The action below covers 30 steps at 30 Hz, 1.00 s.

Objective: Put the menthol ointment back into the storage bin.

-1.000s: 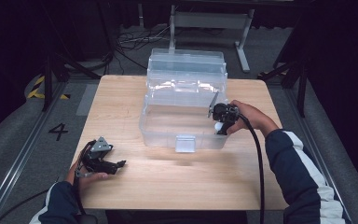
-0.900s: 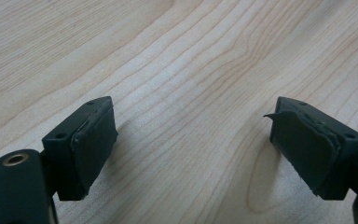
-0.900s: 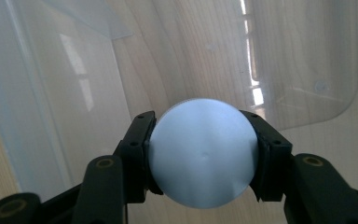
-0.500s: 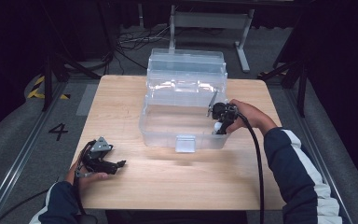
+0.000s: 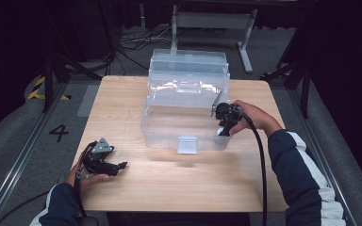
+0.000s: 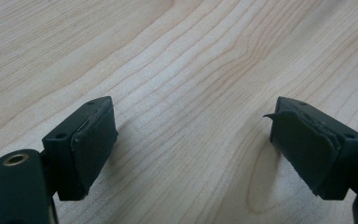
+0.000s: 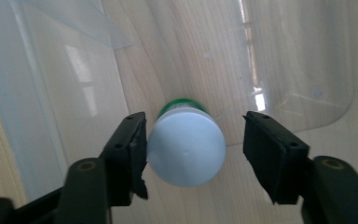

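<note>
The right gripper (image 7: 193, 140) is wide around the white bottle (image 7: 186, 145) in the clear box (image 5: 169, 132), touching one side, so it could tip over.

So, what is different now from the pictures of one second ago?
Very little. The right tongs dipped slightly lower inside the clear plastic box, where they stand open around a white-capped bottle, one pad touching the cap. The left tongs stayed open and empty over the wooden table, and the box did not move.
</note>
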Tool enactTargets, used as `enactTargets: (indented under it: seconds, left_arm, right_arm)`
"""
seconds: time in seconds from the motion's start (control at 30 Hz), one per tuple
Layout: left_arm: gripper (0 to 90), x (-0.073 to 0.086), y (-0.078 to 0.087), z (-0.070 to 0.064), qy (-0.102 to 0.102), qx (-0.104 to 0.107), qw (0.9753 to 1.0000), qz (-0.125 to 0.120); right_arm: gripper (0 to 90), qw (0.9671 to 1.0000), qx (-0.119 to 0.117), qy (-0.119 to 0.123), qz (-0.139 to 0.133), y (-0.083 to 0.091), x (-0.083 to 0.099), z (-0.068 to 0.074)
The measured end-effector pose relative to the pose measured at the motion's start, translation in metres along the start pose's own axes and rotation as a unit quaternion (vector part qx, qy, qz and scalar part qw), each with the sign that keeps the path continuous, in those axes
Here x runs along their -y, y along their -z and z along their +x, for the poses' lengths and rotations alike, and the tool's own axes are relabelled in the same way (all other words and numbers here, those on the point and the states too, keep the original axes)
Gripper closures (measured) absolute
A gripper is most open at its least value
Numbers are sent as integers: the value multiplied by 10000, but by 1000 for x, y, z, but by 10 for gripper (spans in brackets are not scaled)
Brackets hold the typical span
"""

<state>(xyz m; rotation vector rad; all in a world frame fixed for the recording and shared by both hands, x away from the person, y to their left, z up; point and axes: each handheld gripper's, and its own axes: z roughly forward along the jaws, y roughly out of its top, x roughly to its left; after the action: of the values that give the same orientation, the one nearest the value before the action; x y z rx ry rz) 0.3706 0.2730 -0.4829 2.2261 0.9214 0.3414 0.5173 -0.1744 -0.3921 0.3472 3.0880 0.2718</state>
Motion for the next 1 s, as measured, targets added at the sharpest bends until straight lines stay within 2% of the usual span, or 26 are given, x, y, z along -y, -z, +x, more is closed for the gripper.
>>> enactTargets:
  seconds: [0.03, 0.5, 0.6, 0.63, 0.7, 1.0]
  left_arm:
    - [147, 0, 0, 0, 5, 0, 10000, -2]
    - [148, 0, 0, 0, 4, 3, 10000, 0]
    - [148, 0, 0, 0, 6, -11, 10000, -3]
    - [147, 0, 0, 0, 6, -11, 10000, -3]
    - [147, 0, 0, 0, 9, -13, 10000, -4]
    - [148, 0, 0, 0, 12, -12, 10000, -3]
  right_arm:
    - [428, 10000, 64, -2, -9, 1, 2, 0]
    - [424, 9989, 205, -121, -401, 11, 8, 3]
    - [421, 9975, 198, -141, -666, 18, 11, 6]
    - [421, 9975, 198, -141, -666, 18, 11, 6]
    - [421, 9957, 232, -143, -882, 25, 12, 8]
    - [407, 9924, 352, -200, -1163, 32, 18, 11]
